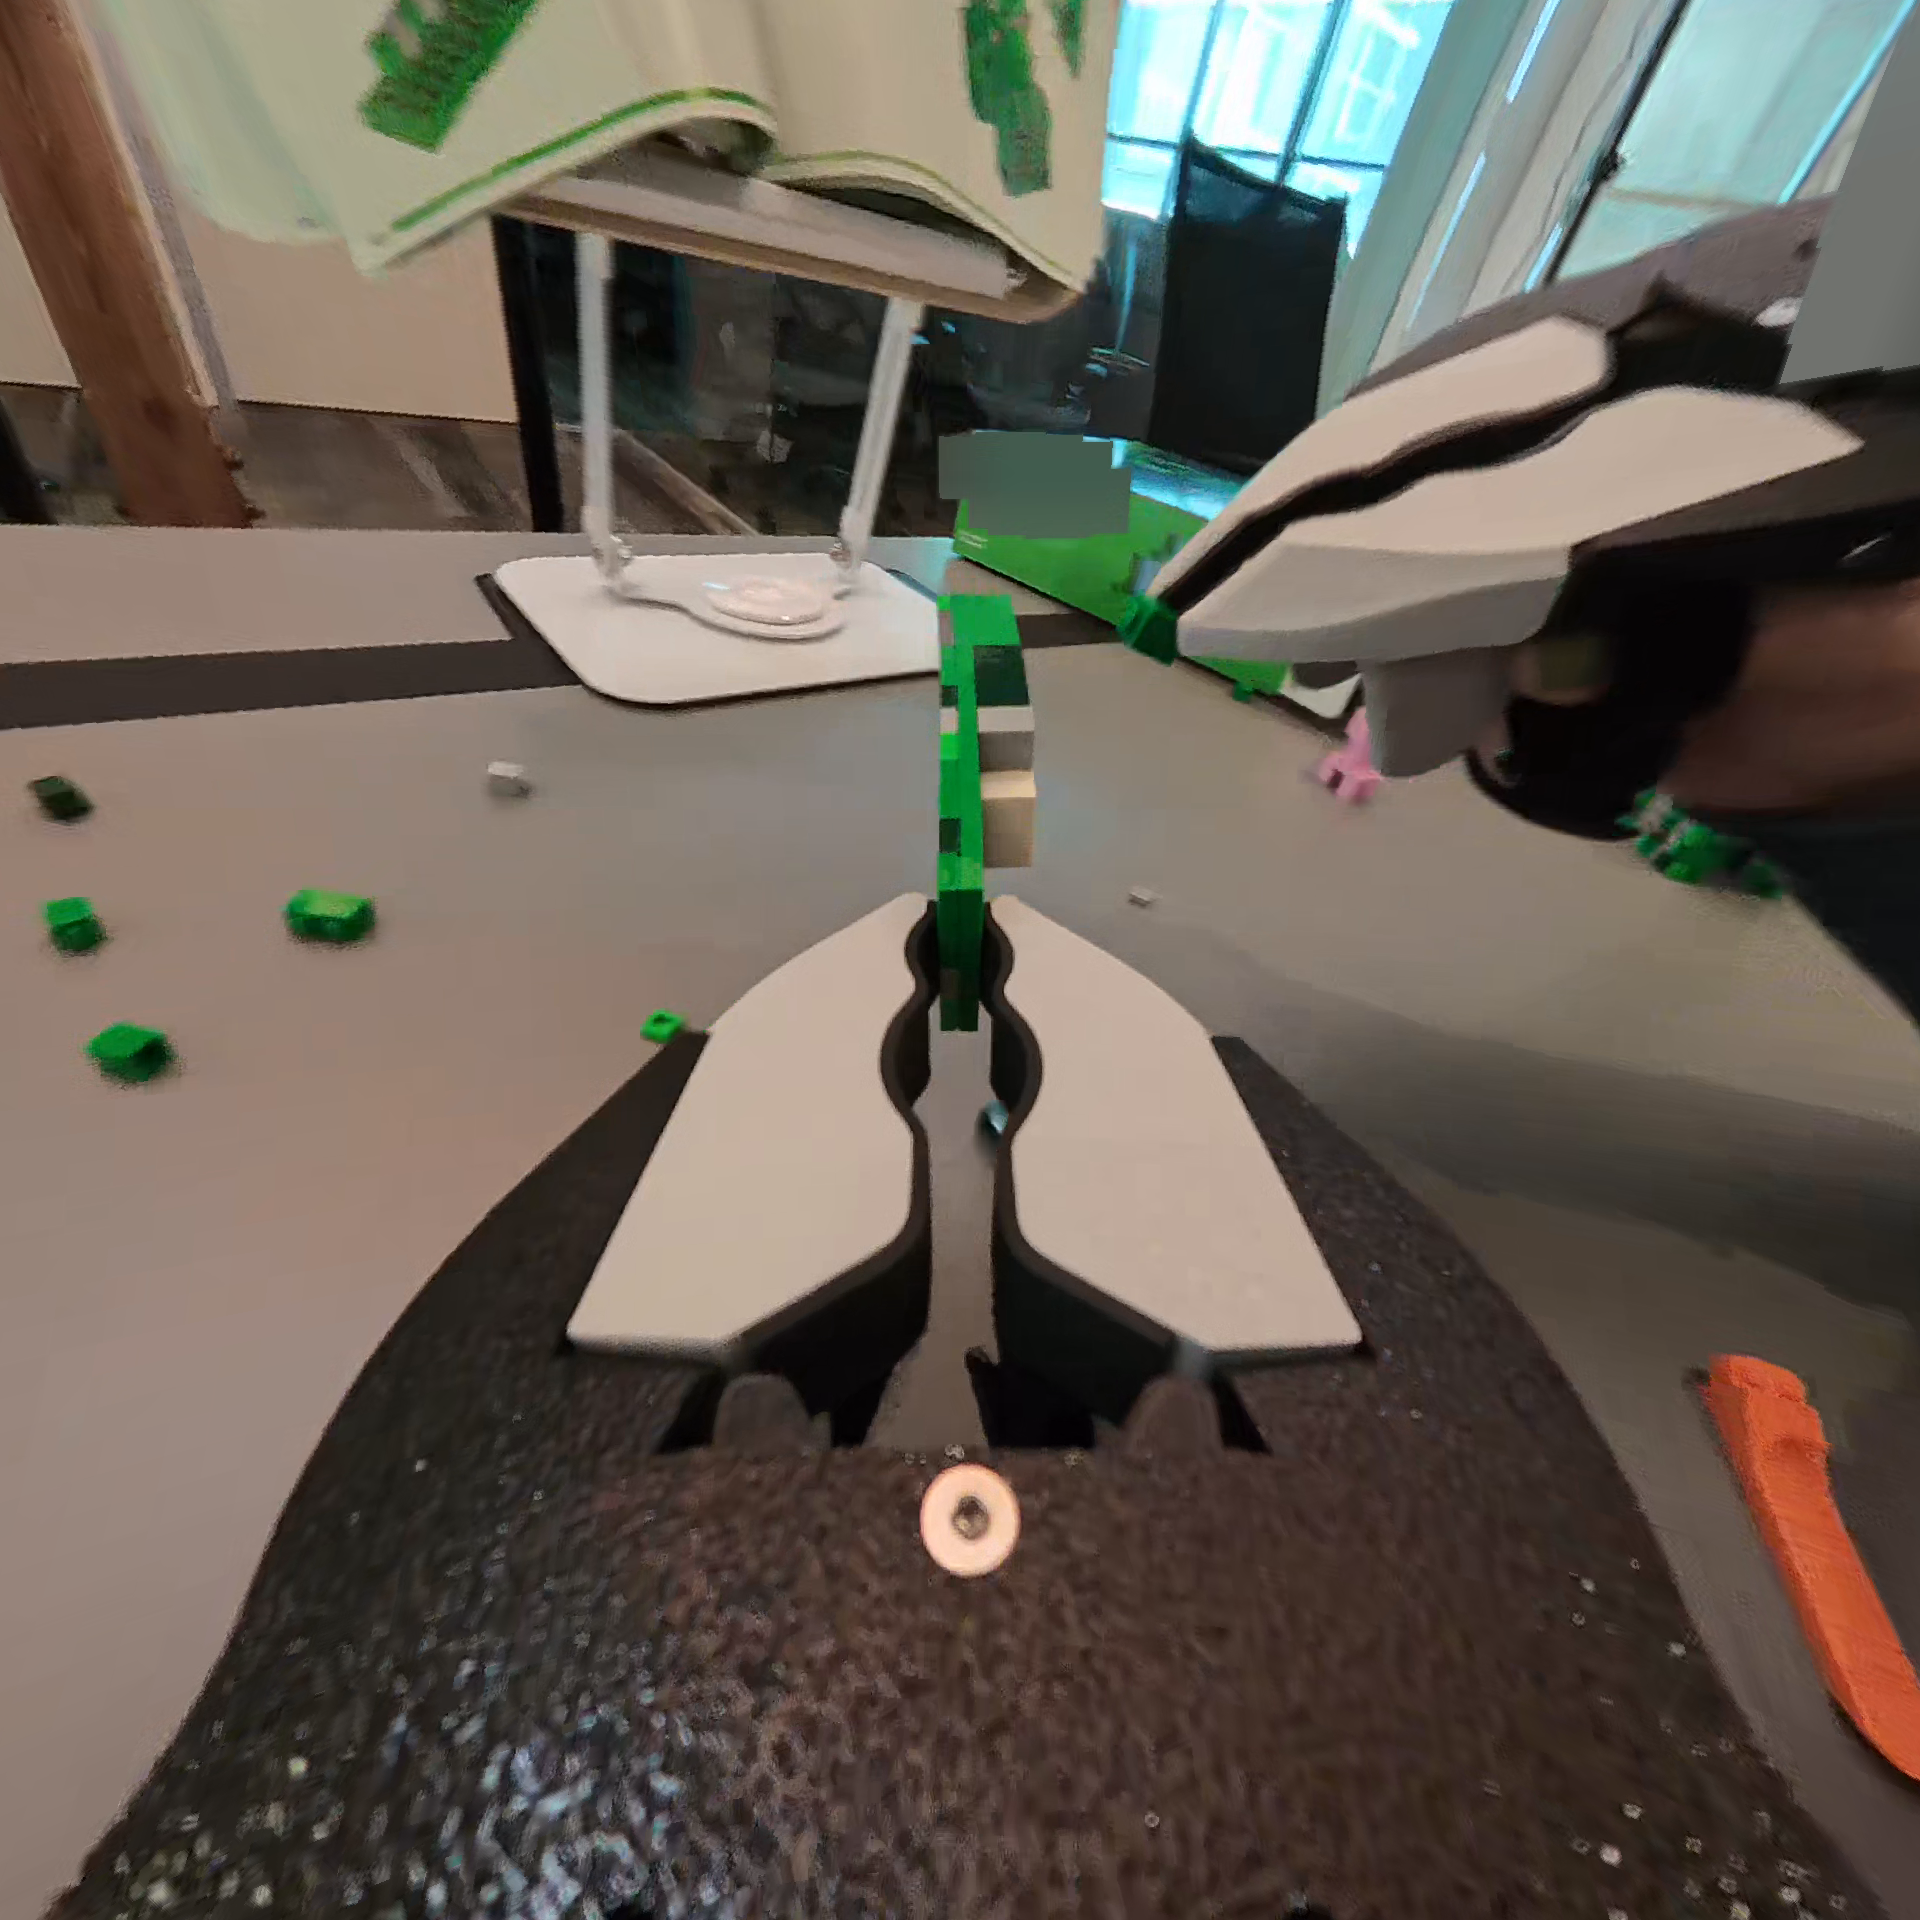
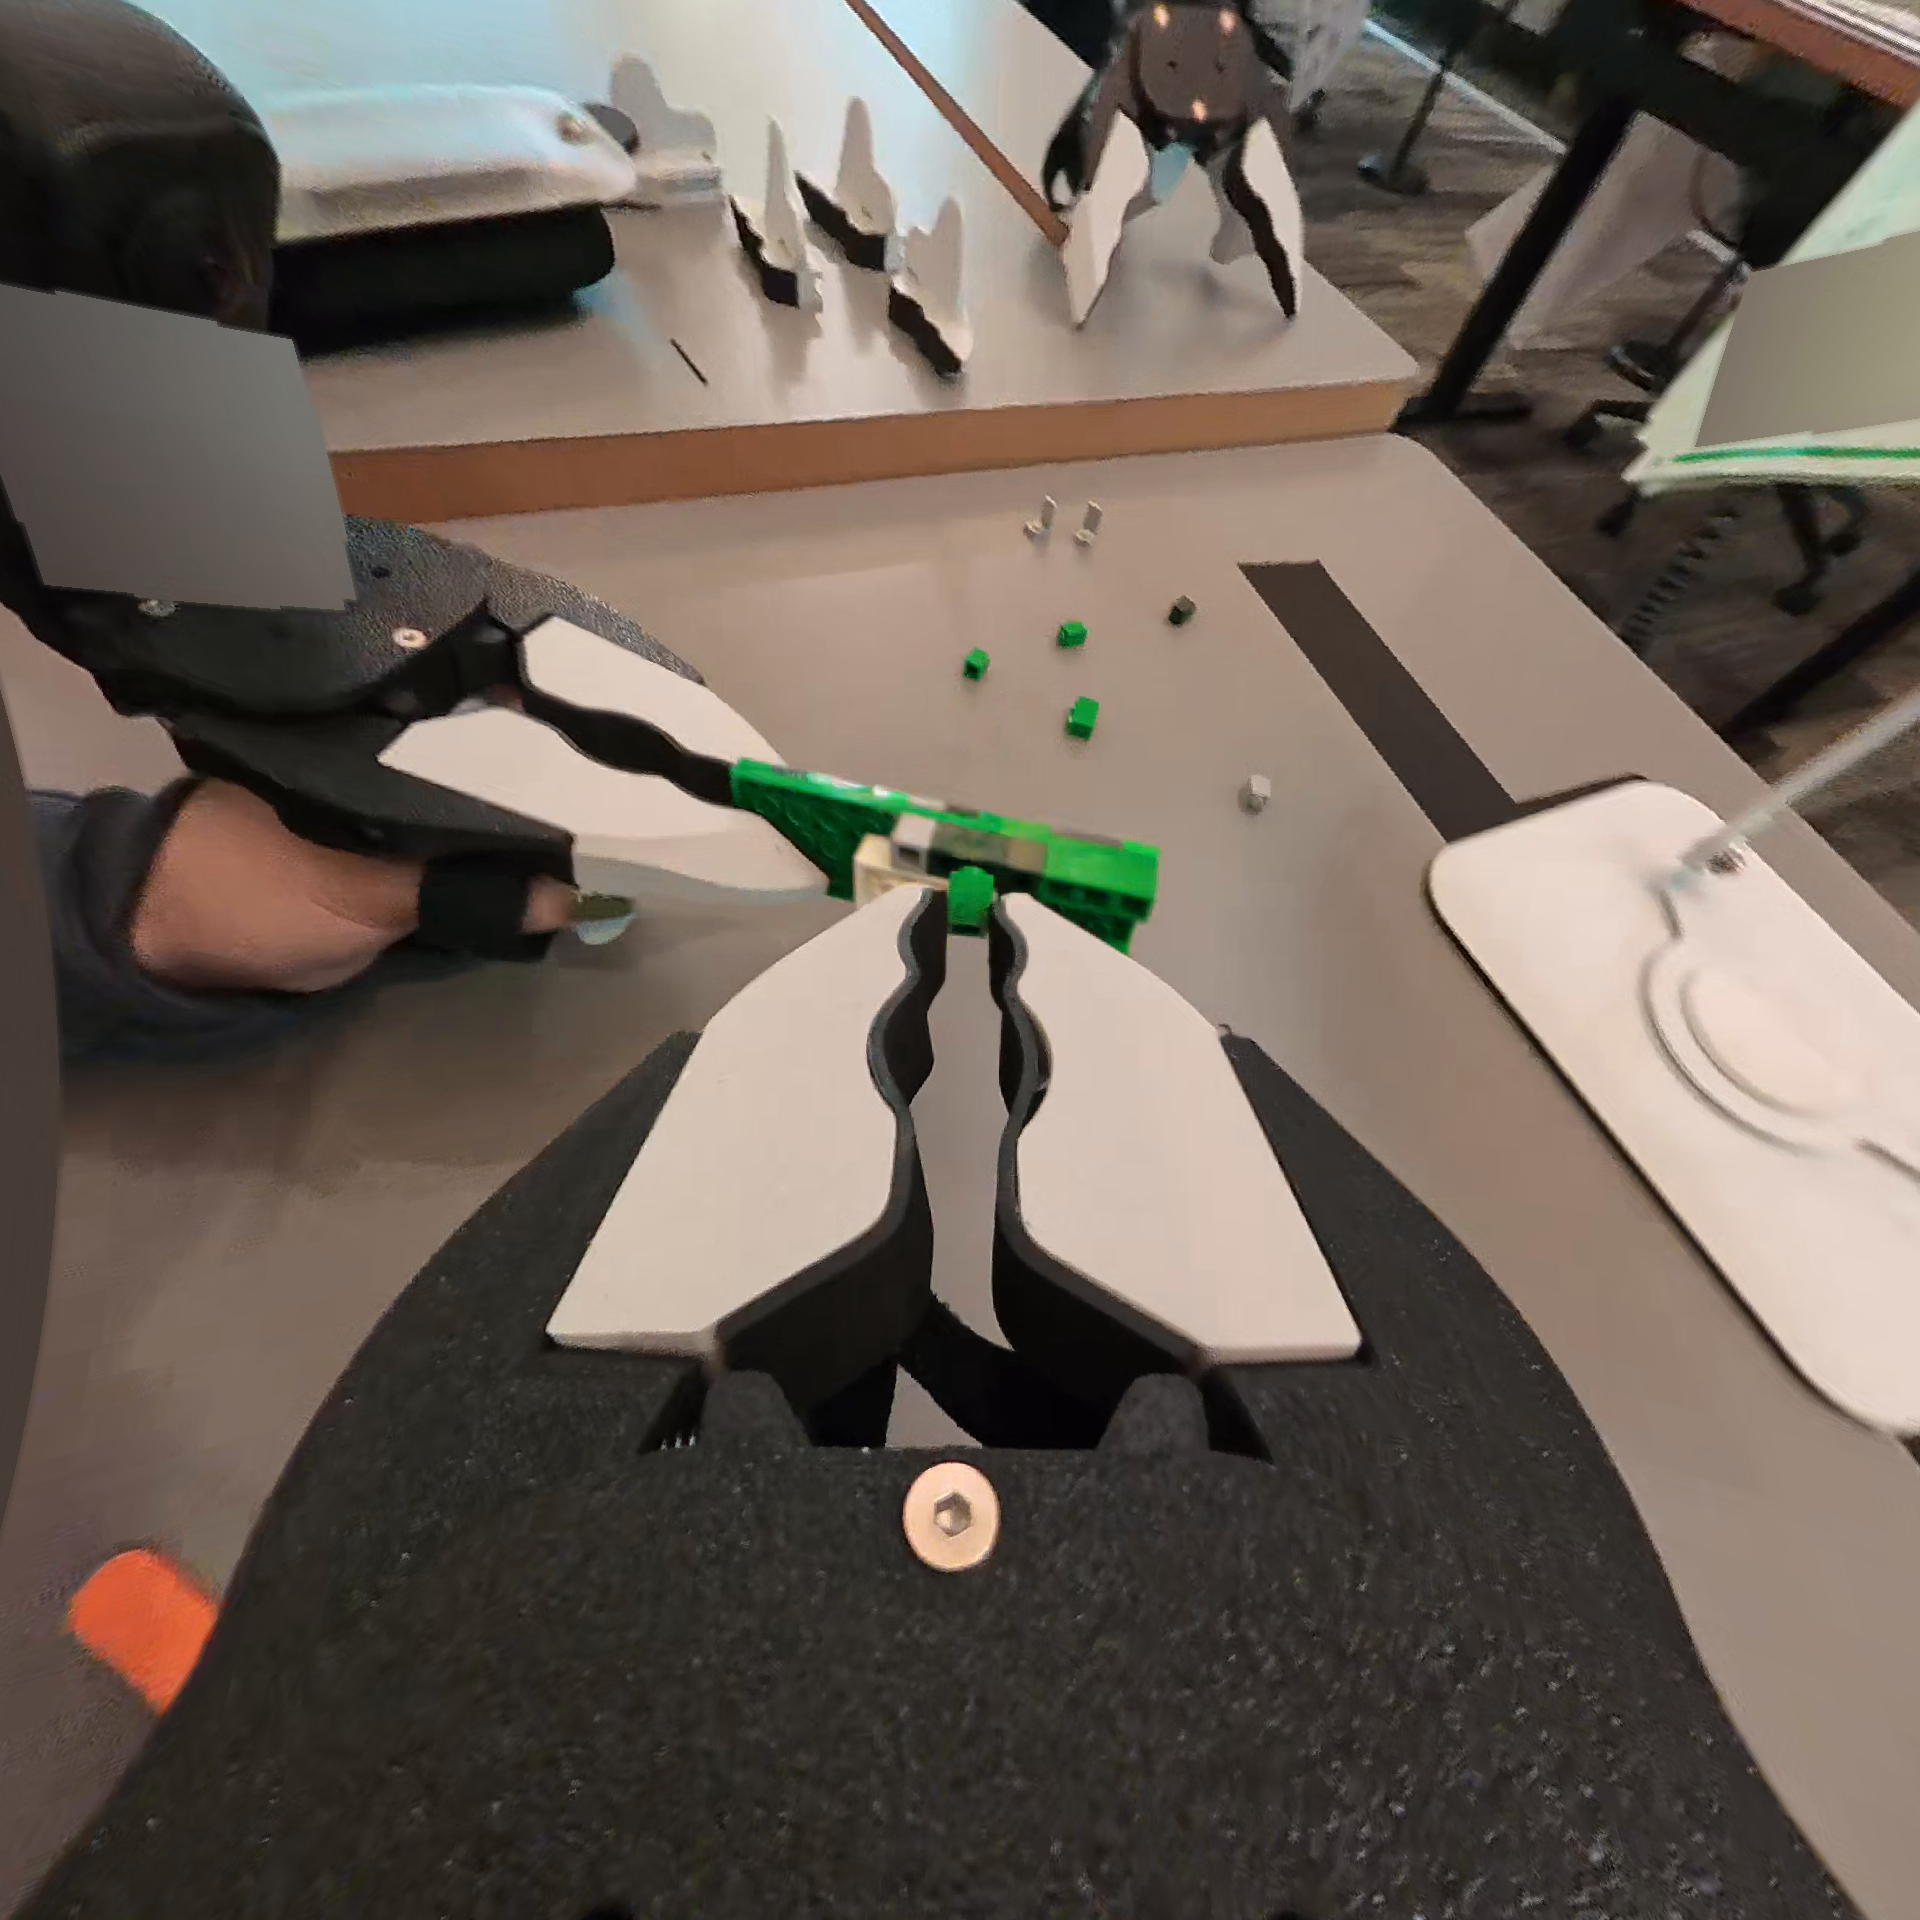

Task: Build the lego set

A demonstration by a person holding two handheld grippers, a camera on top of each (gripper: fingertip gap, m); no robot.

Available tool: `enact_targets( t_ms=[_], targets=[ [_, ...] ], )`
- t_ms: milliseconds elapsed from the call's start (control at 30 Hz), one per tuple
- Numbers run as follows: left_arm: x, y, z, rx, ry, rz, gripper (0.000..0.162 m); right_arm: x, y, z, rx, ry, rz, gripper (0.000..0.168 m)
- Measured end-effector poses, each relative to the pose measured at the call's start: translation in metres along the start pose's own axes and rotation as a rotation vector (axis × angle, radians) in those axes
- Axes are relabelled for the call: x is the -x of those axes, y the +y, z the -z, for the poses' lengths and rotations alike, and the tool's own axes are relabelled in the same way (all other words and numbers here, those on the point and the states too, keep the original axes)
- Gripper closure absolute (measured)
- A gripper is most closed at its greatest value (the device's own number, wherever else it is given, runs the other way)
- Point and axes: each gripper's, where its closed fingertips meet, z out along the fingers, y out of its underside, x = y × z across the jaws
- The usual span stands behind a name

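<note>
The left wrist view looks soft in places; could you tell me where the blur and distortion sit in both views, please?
Left wrist view: the loose green bricks and the booklet overhead are smeared, the green assembly sharper. Right wrist view: the small green brick in the right gripper is fairly crisp; the white stand base bends with wide-angle distortion.

Bright, even daylight from windows point(image 1: 1247, 94) (motion blur throughout), soft shadows, strong wide-angle edge distortion.
</note>
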Motion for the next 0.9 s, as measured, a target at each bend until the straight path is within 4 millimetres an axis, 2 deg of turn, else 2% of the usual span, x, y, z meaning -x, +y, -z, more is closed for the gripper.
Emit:
enact_targets(
  t_ms=[100,267,467,900],
  targets=[
    [-0.025,0.013,-0.011,0.075,0.054,-0.035,0.156,0.007,0.009,0.015,0.089,0.119,0.001,0.161],
    [-0.044,0.026,-0.016,0.159,0.103,-0.062,0.157,0.014,0.035,0.02,0.24,0.205,0.019,0.161],
    [-0.049,0.032,-0.016,0.208,0.115,-0.089,0.157,0.019,0.049,0.014,0.327,0.22,-0.005,0.161],
    [-0.051,0.037,-0.016,0.247,0.109,-0.132,0.157,0.026,0.058,0.008,0.47,0.272,0.09,0.161]
  ],
)
